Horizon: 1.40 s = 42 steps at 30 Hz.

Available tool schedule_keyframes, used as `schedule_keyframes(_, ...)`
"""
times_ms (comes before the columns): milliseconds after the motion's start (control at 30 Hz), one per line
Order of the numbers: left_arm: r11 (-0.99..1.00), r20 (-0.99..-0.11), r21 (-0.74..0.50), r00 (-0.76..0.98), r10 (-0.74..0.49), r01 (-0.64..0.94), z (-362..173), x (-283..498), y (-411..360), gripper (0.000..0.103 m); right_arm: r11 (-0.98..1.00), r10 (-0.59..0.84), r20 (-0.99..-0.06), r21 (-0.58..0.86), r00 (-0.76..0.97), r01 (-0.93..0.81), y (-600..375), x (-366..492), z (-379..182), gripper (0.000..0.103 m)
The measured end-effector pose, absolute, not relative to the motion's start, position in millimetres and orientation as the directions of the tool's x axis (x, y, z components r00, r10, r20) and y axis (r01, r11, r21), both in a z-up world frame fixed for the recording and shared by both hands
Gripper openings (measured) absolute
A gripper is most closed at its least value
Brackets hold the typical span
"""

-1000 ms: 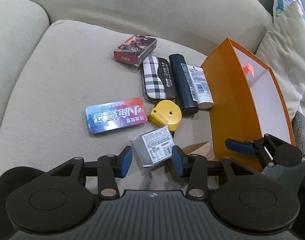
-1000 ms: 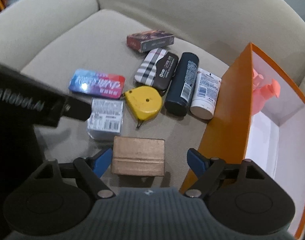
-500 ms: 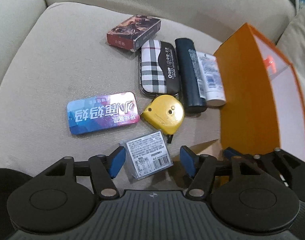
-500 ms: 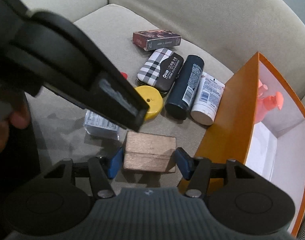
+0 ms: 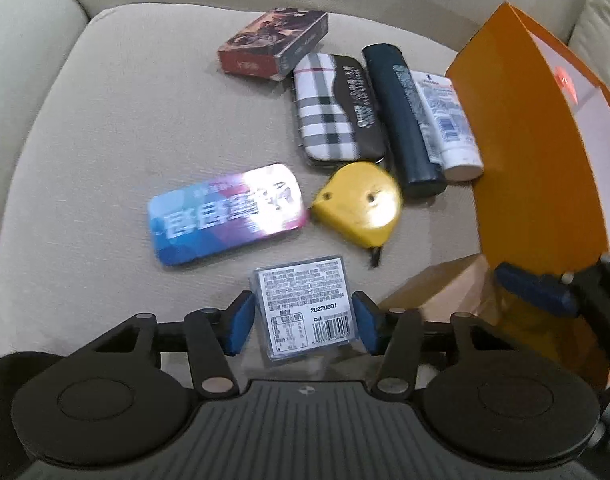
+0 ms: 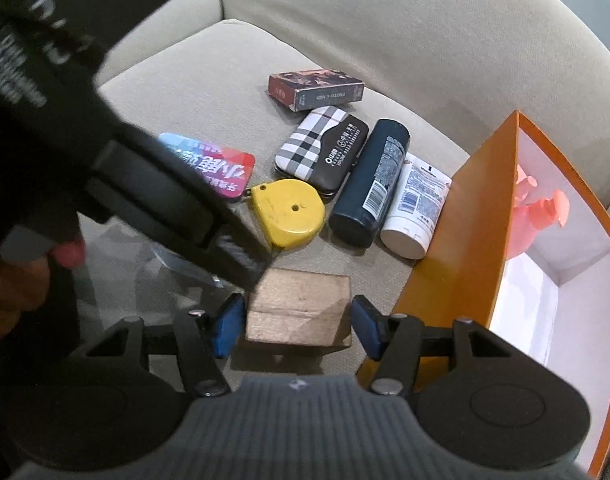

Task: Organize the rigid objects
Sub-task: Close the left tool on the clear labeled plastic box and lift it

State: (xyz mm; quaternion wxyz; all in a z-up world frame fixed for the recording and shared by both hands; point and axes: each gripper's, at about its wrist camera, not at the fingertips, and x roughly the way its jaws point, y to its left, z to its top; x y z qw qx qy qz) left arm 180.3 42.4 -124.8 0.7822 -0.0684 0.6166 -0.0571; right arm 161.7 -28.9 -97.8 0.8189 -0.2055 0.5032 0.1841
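On the beige sofa seat, my left gripper (image 5: 303, 326) points down over a small clear box with a printed label (image 5: 301, 300). Its jaws are closing, and both blue pads meet the box's sides. My right gripper (image 6: 291, 326) is shut on a wooden block (image 6: 301, 304), one pad on each end. The block lies close to the outer wall of an open orange box (image 6: 465, 220). In the left wrist view the block (image 5: 437, 288) shows at the right, next to a right fingertip (image 5: 533, 288).
Beyond the grippers lie a blue-red tin (image 5: 225, 212), a yellow tape measure (image 5: 361, 204), a plaid case (image 5: 333, 108), a dark bottle (image 5: 401, 116), a white tube (image 5: 445, 120) and a card box (image 5: 273, 40). Something pink (image 6: 541, 208) sits in the orange box. The left tool's body (image 6: 105, 140) fills the right view's left side.
My left gripper dropped and came forward until the labelled box sat between its pads. The right jaws narrowed onto the wooden block. The left tool's body swung into the right wrist view.
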Motion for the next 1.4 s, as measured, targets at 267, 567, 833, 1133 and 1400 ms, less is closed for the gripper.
schedule_keyframes(267, 0.970, -0.931, -0.243, 0.275, -0.241, 0.027, -123, 163, 74, 0.057, 0.802, 0.115, -0.914, -0.146, 0.389, -0.579, -30, 161, -98, 0.063)
schedule_keyframes(567, 0.962, -0.917, -0.273, 0.295, -0.270, 0.032, -120, 158, 81, 0.057, 0.805, 0.035, -0.953, -0.151, 0.301, -0.573, -19, 176, -114, 0.063)
schedule_keyframes(833, 0.951, -0.897, -0.304, 0.323, -0.302, 0.046, -117, 156, 89, 0.056, 0.798, 0.061, -0.968, -0.100, 0.244, -0.594, -6, 181, -98, 0.062)
schedule_keyframes(1133, 0.951, -0.908, -0.309, 0.301, -0.292, -0.010, -124, 158, 97, 0.055, 0.826, 0.114, -0.966, -0.037, 0.231, -0.563, 10, 209, -119, 0.061)
schedule_keyframes(1400, 0.953, -0.910, -0.303, 0.298, -0.287, -0.007, -125, 158, 96, 0.055, 0.868, 0.149, -0.963, 0.020, 0.222, -0.497, -2, 206, -121, 0.072)
